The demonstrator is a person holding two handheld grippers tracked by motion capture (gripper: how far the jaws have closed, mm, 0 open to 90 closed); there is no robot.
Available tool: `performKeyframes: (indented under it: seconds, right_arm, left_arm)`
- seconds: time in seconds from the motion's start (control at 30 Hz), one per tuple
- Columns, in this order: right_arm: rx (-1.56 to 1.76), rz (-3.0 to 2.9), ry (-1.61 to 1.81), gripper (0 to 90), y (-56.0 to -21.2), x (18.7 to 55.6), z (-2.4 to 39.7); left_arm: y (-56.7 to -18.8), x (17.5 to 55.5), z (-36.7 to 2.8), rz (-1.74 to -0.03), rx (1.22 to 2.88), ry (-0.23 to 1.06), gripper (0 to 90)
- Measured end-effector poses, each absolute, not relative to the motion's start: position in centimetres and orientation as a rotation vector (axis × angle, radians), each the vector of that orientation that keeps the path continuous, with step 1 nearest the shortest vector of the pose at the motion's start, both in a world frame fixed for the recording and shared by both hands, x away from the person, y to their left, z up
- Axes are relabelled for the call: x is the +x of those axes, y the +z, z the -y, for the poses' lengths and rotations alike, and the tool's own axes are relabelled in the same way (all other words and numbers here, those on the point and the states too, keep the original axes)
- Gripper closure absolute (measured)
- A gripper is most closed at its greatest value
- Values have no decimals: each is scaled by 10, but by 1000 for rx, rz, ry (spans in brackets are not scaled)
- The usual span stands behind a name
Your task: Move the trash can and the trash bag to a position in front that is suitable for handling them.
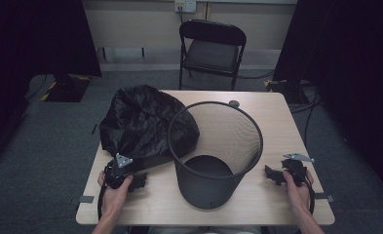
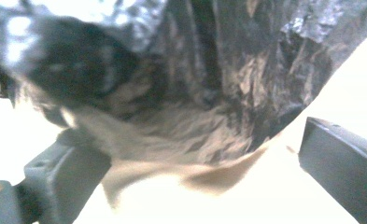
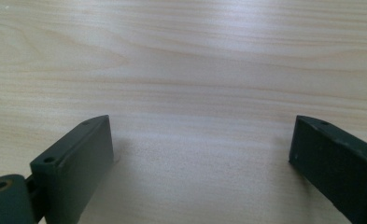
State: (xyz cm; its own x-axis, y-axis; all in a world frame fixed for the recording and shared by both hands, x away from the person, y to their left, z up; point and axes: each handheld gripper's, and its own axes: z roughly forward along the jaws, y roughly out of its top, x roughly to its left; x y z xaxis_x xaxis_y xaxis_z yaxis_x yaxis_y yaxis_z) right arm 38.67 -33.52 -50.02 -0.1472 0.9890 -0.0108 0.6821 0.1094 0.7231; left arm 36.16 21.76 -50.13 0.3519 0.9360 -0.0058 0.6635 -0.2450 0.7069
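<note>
A crumpled black plastic bag (image 1: 145, 122) lies on the left half of the wooden table (image 1: 272, 122), against a black mesh waste bin (image 1: 213, 151) that stands upright in the middle. My left gripper (image 1: 136, 181) sits at the bag's near edge, open; the bag's edge (image 2: 181, 116) hangs just ahead of its spread jaws, not pinched. My right gripper (image 1: 275, 174) rests on the table to the right of the bin, open, and in its own view nothing but bare wood (image 3: 195, 84) lies between its jaws.
A black folding chair (image 1: 211, 48) stands behind the table's far edge. A small dark round object (image 1: 234, 104) lies near the far edge behind the bin. Dark curtains and stand bases flank the table on a grey carpet.
</note>
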Motion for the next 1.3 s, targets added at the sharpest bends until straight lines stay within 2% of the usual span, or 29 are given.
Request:
performKeyframes:
  seconds: [0.07, 0.1, 0.17, 0.37, 0.53, 0.6, 0.87, 1.13, 1.3]
  right_arm:
    - [1620, -1890, 797, 62, -500, 386, 335]
    - [1597, -1909, 807, 78, -500, 385, 335]
    - [1587, -1917, 815, 111, -499, 382, 334]
    - [1544, -1973, 826, 125, -494, 379, 329]
    - [1474, -1965, 910, 124, -481, 374, 322]
    - [1462, -1960, 927, 124, -478, 373, 321]
    - [1363, -1982, 1112, 122, -460, 361, 315]
    - [1253, -1926, 1236, 119, -432, 354, 307]
    - [1187, -1883, 1238, 118, -427, 352, 291]
  left_arm:
    - [-499, 358, -216, -1386, 2007, 559, 82]
    - [-497, 356, -215, -1392, 2007, 559, 158]
    - [-495, 352, -214, -1386, 2010, 544, 154]
    - [-485, 337, -214, -1368, 2026, 527, 156]
    - [-476, 323, -218, -1272, 1956, 418, 179]
    - [-473, 321, -215, -1253, 1953, 411, 181]
    - [-448, 309, -183, -1065, 1906, 496, 169]
    - [-427, 327, -170, -1027, 1839, 511, 163]
    - [-425, 345, -157, -1045, 1786, 535, 164]
